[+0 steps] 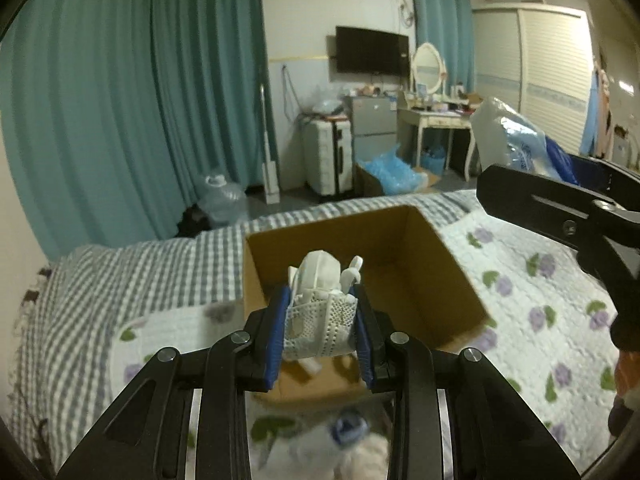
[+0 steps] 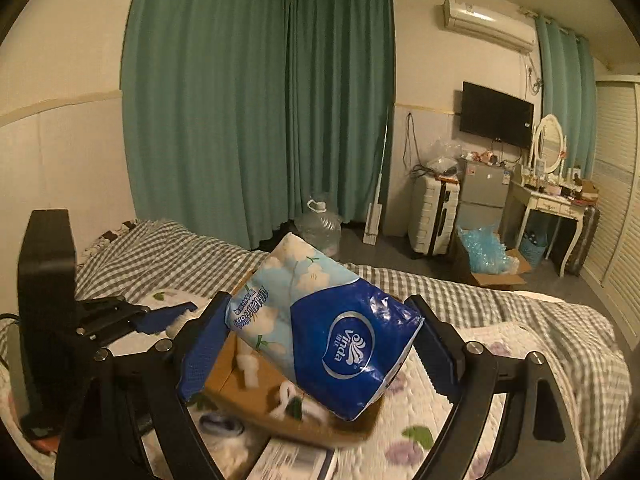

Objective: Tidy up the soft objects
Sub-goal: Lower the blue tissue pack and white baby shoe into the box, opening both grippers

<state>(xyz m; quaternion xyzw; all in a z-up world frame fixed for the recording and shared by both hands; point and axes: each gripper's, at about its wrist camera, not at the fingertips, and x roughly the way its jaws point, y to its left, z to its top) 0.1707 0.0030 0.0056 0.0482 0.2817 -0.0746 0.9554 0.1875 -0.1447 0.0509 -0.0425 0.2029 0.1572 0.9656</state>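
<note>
My left gripper is shut on a white lacy soft item and holds it above the near part of an open cardboard box on the bed. My right gripper is shut on a blue and white Vinda tissue pack, held tilted above the same box. The pack and right gripper also show in the left wrist view, up at the right. Small white soft pieces lie inside the box. The left gripper shows at the left in the right wrist view.
The box stands on a floral quilt over a grey checked bedspread. A blue-grey soft item and a booklet lie on the quilt near me. Beyond the bed are teal curtains, a water jug, a suitcase and a dressing table.
</note>
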